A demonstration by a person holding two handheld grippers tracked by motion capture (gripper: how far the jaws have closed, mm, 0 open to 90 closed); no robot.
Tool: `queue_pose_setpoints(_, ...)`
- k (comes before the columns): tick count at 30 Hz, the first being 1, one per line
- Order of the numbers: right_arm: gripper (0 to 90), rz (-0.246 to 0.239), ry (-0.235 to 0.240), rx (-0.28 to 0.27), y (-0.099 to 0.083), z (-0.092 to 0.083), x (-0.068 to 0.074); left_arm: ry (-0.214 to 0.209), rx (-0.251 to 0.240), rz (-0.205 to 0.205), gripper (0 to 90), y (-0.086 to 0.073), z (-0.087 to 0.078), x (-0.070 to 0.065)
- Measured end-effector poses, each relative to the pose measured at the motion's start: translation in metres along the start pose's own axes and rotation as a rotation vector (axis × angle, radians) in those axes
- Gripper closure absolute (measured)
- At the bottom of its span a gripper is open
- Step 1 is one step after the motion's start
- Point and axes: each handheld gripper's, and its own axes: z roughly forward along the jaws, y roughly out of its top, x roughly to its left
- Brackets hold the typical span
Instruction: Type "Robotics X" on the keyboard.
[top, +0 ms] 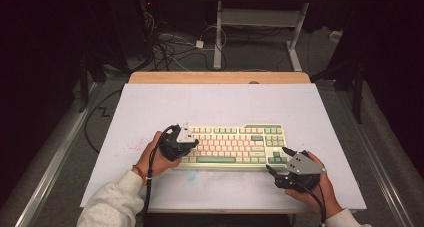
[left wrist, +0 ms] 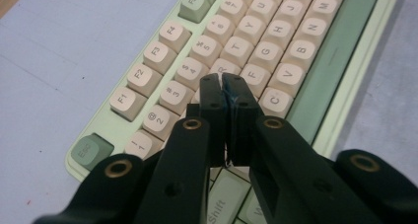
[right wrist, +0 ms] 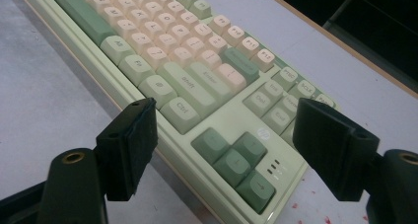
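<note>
A: Where does the keyboard [top: 232, 146] sit?

B: Flat on the counter [top: 150, 107], toward the near edge, between the two hands. The left gripper [left wrist: 226, 86] has its jaws pressed together, holding nothing, tips poised over the letter keys near the R and F. The right gripper [right wrist: 224, 150] stands wide apart, empty, straddling the corner with the arrow keys [right wrist: 236, 165].

A: How would it handle?

B: I judge it rigid and moderately heavy for its size, a hard plastic case that won't flex. The keycaps are smooth and can wobble or pop off, so they make a poor hold.

A: So where to grip?

B: On the pale green frame at an end or along the front lip, not on the keys.
</note>
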Motion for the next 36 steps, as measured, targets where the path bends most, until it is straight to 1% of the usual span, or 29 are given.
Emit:
queue_pose_setpoints(4,25.4,0.000,0.001,0.000,0.000,0.000,0.000,0.003,-0.018,0.008,85.8,0.003,-0.005,-0.003)
queue_pose_setpoints(9,25.4,-0.003,0.001,0.005,0.000,0.000,0.000,0.000,-0.030,0.021,85.9,0.005,-0.009,-0.006)
queue_pose_setpoints(15,25.4,-0.003,0.002,0.005,0.000,0.000,0.000,-0.010,-0.045,0.028,85.9,0.008,-0.012,-0.010)
queue_pose_setpoints(29,25.4,-0.004,0.005,0.007,0.000,0.001,0.000,-0.046,-0.039,0.071,85.8,0.013,-0.009,-0.024)
queue_pose_setpoints(34,25.4,-0.004,0.007,0.008,0.000,0.001,0.000,-0.064,-0.036,0.080,85.8,0.015,-0.006,-0.029)
queue_pose_setpoints(36,25.4,-0.006,0.008,0.009,0.000,0.001,0.001,-0.069,-0.029,0.091,85.8,0.015,-0.004,-0.032)
